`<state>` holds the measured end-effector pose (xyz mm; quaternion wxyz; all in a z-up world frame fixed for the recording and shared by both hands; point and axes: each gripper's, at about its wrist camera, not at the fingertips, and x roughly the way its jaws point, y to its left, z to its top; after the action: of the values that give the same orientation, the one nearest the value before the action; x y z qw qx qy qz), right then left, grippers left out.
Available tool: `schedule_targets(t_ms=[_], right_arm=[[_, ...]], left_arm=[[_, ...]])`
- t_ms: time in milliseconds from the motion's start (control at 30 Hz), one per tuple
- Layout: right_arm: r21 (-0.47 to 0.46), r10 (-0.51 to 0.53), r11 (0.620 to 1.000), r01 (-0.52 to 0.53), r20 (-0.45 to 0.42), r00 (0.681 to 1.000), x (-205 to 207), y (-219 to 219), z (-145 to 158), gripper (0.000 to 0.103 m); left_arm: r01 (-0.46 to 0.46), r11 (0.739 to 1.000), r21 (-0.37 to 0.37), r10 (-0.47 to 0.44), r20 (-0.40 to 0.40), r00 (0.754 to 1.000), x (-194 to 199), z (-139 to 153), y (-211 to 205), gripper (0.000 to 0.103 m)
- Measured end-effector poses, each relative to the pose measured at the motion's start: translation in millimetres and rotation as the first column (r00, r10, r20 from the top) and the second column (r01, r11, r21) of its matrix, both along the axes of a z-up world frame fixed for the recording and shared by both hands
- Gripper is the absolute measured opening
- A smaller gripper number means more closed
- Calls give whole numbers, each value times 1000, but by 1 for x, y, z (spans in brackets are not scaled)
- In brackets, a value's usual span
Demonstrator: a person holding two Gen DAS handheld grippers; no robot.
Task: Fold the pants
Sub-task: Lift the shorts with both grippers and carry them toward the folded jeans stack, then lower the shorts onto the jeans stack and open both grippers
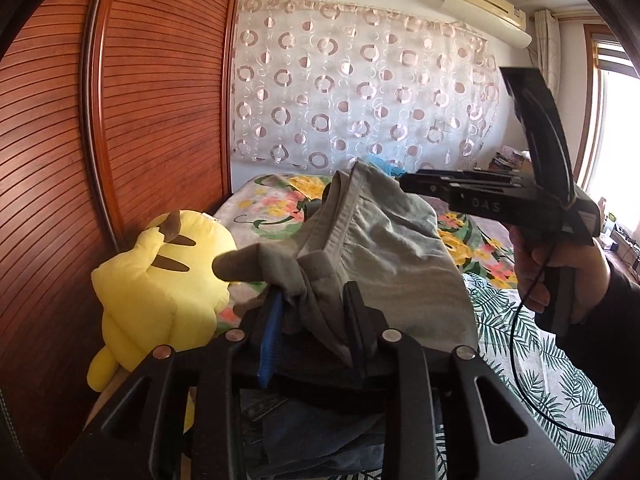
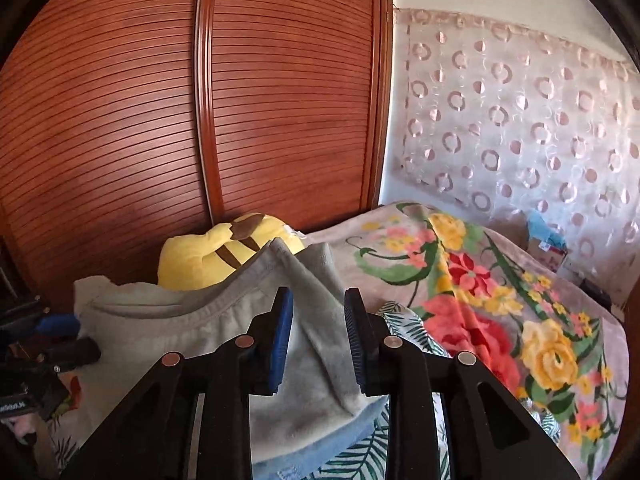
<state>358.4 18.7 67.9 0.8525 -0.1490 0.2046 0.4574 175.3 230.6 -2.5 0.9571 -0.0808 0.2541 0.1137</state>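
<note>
The grey pants [image 1: 380,248] are lifted above the bed, waistband edge up. My left gripper [image 1: 316,320] has its jaws around a bunched fold of the grey cloth, and the cloth drapes over its right finger. My right gripper [image 1: 404,182] shows in the left wrist view at the right, held by a hand, its tips at the pants' far top edge. In the right wrist view the right gripper [image 2: 318,332] stands with its jaws apart and grey pants [image 2: 224,320] cloth between and below the blue pads [image 2: 282,332]. The left gripper [image 2: 76,350] shows at the left edge.
A yellow plush toy [image 1: 160,280] lies against the wooden slatted wardrobe [image 1: 152,100]. A floral blanket [image 2: 480,300] and a leaf-print sheet [image 1: 540,360] cover the bed. Blue jeans [image 1: 320,432] lie under the left gripper. A patterned curtain [image 1: 360,92] hangs behind.
</note>
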Motion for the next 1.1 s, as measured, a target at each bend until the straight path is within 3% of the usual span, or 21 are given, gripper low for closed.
schedule_targets(t_ms=[100, 500, 533, 567, 633, 1000, 1100], right_arm=[[7, 4, 1000, -4, -19, 1000, -1, -5, -7, 27], [-22, -42, 999, 40, -83, 996, 22, 9, -22, 27], [-22, -43, 999, 41, -86, 995, 24, 10, -23, 27], [-23, -44, 999, 42, -89, 995, 25, 11, -24, 27], [-26, -48, 999, 46, -93, 995, 27, 13, -26, 27], [-19, -54, 998, 53, -67, 996, 15, 9, -27, 28], [-7, -53, 999, 52, -58, 997, 5, 4, -26, 35]], left_arm=[[-4, 1000, 13, 4, 7, 1000, -1, 4, 1, 48], [53, 998, 42, -50, -79, 996, 15, -14, -9, 50], [53, 998, 42, -49, -84, 995, 16, -15, -9, 53], [51, 998, 42, -47, -87, 995, 17, -15, -8, 68], [49, 998, 34, -46, -77, 996, 17, -15, -5, 77], [43, 998, 49, -39, -86, 996, 18, -13, -5, 78], [43, 998, 53, -38, -82, 996, 15, -11, -5, 78]])
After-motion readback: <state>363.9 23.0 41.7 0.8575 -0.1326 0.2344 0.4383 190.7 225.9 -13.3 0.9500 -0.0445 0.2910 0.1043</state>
